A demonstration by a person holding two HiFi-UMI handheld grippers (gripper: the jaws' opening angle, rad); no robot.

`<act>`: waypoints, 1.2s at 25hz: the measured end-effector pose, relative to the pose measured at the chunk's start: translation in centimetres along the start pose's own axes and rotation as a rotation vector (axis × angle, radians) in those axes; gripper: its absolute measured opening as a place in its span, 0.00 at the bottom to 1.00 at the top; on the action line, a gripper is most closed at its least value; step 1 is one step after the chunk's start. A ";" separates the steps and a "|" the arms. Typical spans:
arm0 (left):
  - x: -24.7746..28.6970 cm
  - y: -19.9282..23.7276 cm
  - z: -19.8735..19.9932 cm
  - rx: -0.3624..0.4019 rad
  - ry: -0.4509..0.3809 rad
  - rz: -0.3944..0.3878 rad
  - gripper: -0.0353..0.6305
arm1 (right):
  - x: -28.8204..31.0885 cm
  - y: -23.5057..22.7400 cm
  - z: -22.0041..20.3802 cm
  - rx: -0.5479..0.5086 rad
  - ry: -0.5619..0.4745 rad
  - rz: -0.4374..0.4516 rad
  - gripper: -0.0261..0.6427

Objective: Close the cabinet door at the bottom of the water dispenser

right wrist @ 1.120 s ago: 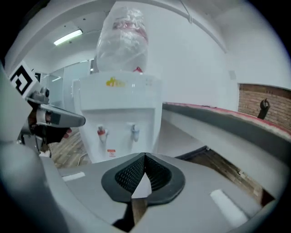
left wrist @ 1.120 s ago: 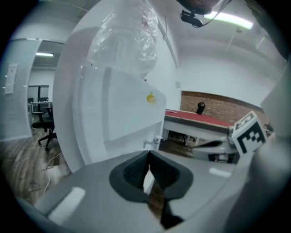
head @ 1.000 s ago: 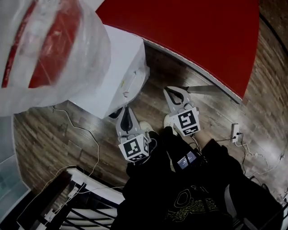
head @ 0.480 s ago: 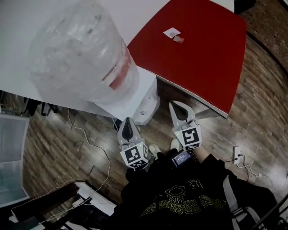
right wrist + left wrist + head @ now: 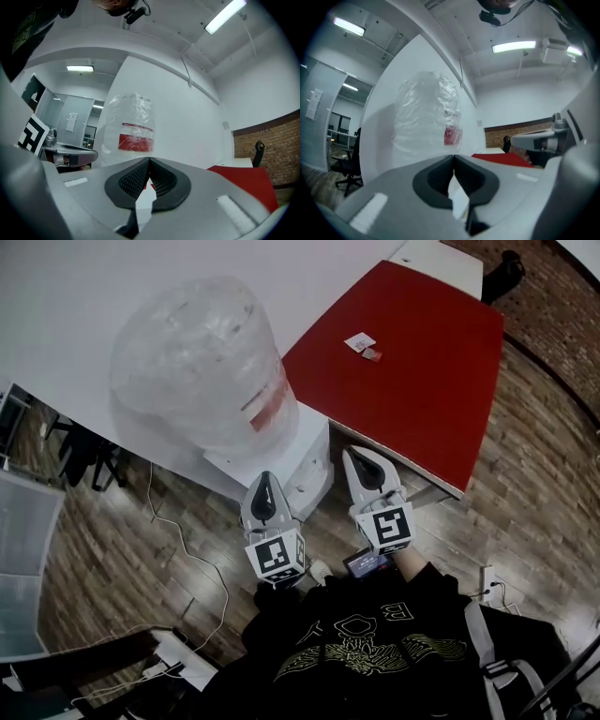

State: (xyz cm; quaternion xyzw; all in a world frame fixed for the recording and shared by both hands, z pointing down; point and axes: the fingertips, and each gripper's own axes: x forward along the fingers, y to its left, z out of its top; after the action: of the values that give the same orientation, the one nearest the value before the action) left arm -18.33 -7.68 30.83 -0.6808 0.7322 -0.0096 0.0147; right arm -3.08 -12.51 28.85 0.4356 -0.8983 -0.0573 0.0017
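Observation:
The white water dispenser (image 5: 311, 463) stands against the white wall with a large plastic-wrapped bottle (image 5: 202, 371) on top. Its bottom cabinet door is hidden under the body in the head view. My left gripper (image 5: 265, 477) is held level just in front of the dispenser, shut, with nothing between its pads. My right gripper (image 5: 355, 455) is beside it on the right, also shut and empty. In the left gripper view the shut left gripper (image 5: 453, 157) faces the bottle (image 5: 425, 112). In the right gripper view the shut right gripper (image 5: 149, 161) faces the bottle (image 5: 130, 129) and its red label.
A red table (image 5: 412, 362) with small items (image 5: 361, 341) stands right of the dispenser. White cables (image 5: 178, 540) trail over the wooden floor, and a socket (image 5: 487, 577) sits at the right. An office chair (image 5: 89, 460) and a white rack (image 5: 178, 652) are at the left.
Both grippers have risen from near the dispenser's base to bottle height, staying shut and empty. The head view has lifted and now takes in the whole bottle and table.

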 end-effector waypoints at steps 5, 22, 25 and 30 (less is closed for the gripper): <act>0.1 -0.6 2.2 0.037 -0.057 -0.021 0.06 | 0.5 1.2 1.2 -0.094 -0.014 0.000 0.04; 0.5 0.6 1.1 0.013 -0.024 0.015 0.06 | 1.9 1.9 -0.4 -0.050 0.024 0.040 0.04; 0.5 0.5 1.0 0.015 -0.019 0.018 0.06 | 1.8 1.7 -0.5 -0.055 0.030 0.042 0.04; 0.5 0.5 1.0 0.014 -0.016 0.021 0.06 | 1.9 1.7 -1.0 -0.042 0.041 0.043 0.04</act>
State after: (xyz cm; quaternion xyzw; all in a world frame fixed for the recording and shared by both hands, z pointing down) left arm -18.86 -8.18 29.85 -0.6732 0.7390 -0.0089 0.0252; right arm -5.49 -13.06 29.90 0.4171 -0.9059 -0.0669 0.0306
